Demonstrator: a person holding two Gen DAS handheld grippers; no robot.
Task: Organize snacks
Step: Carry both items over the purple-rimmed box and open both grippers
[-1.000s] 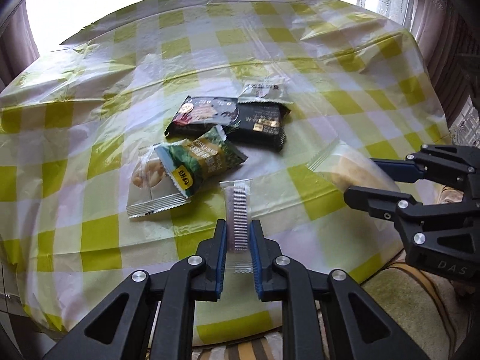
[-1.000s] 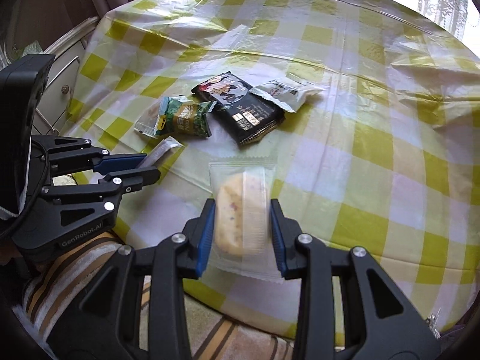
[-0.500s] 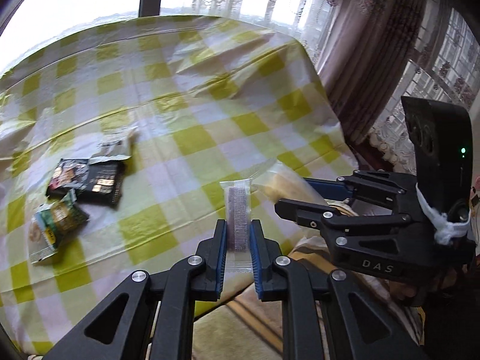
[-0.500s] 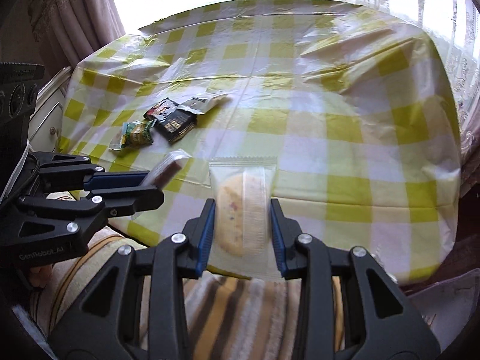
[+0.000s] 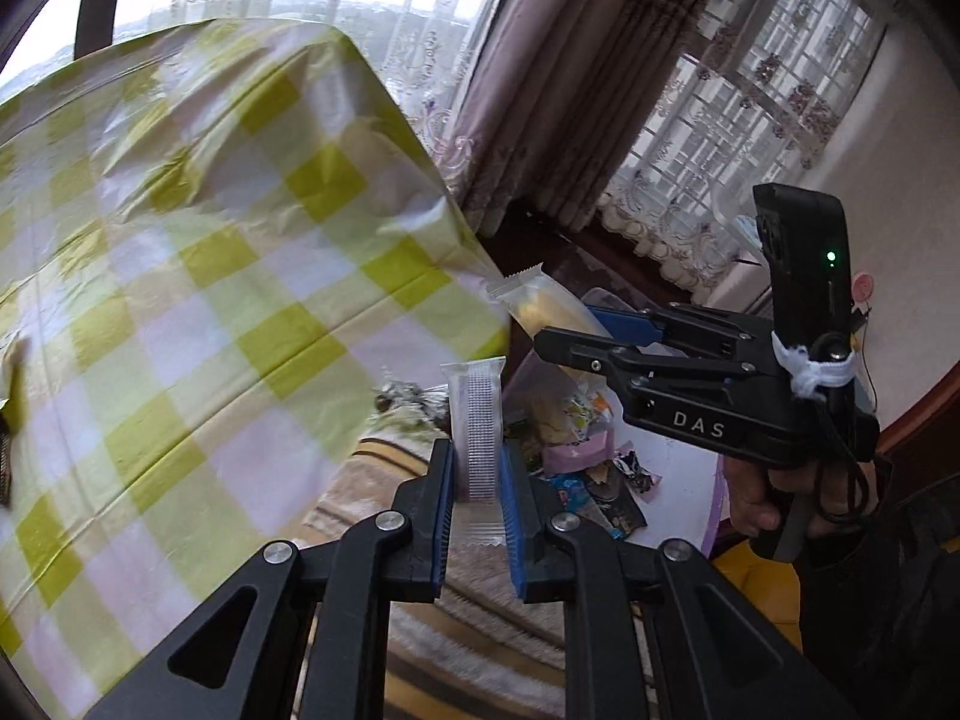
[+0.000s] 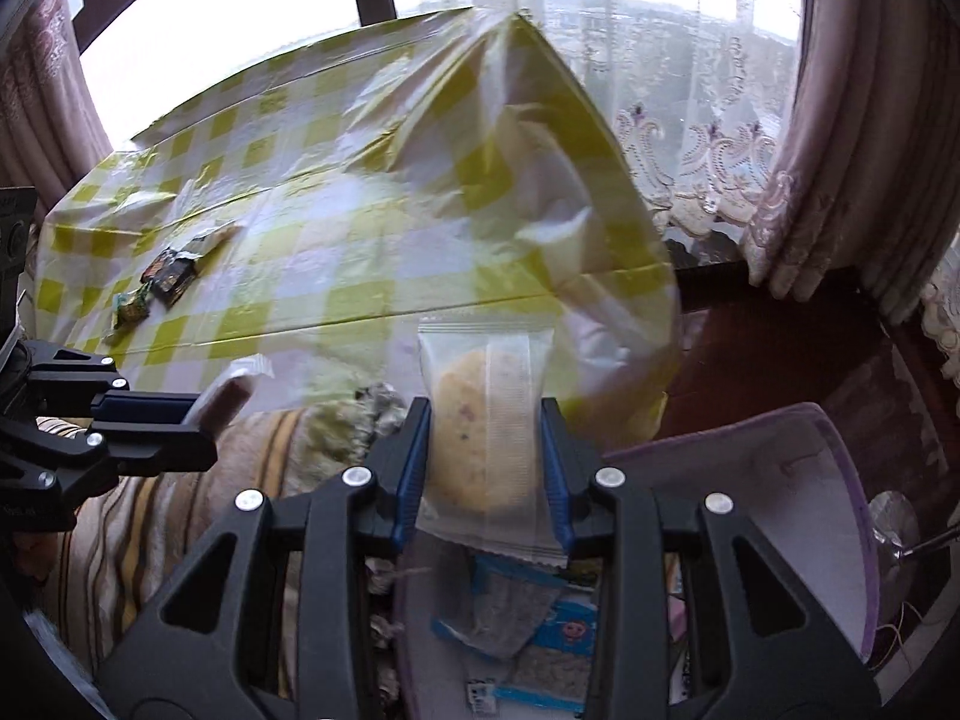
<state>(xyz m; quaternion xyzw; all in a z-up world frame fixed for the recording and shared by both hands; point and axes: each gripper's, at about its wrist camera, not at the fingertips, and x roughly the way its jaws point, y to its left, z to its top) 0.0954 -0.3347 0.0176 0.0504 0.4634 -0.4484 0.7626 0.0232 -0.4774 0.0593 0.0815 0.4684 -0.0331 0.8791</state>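
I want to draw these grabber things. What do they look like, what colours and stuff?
Both are black, with triangle cut-outs, silver bolts and blue ribbed pads on the fingers. The right gripper says DAS in white letters, and a black box with a green light is tied on with white cord. The left gripper looks alike; its side says GenRobot.

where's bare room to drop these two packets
The checked tablecloth is bare from the black packet and green packet across to its right edge. The purple bin is crowded with wrappers at its near end; its far right part looks bare.

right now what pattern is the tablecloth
Yellow-green and white checks on the tablecloth, clearest in the right wrist view.
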